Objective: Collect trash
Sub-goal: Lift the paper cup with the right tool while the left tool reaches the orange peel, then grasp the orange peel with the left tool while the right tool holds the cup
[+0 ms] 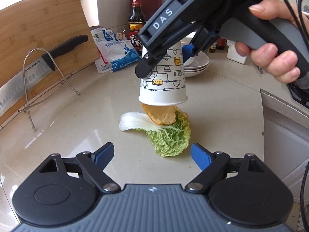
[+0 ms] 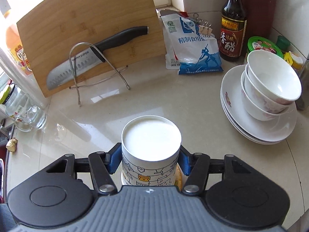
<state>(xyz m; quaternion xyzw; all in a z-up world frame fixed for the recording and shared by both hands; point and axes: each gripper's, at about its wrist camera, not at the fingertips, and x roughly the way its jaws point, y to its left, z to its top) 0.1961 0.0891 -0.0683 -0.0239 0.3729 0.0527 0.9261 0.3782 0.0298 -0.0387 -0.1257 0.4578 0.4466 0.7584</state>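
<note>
A white paper cup (image 1: 163, 77) printed with black-and-yellow line drawings hangs upside down, axis vertical, above a cabbage leaf (image 1: 170, 135), clamped by the right gripper (image 2: 148, 159); left gripper (image 1: 152, 154) gapes empty.

You've got a matt paper cup (image 1: 163, 81) with printed doodles, a glossy stone-look bench (image 2: 173, 104), a bamboo-grain wooden board (image 2: 87, 19), a shiny steel knife (image 2: 77, 65) with matt black plastic handle, and glazed white bowls (image 2: 270, 81).
</note>
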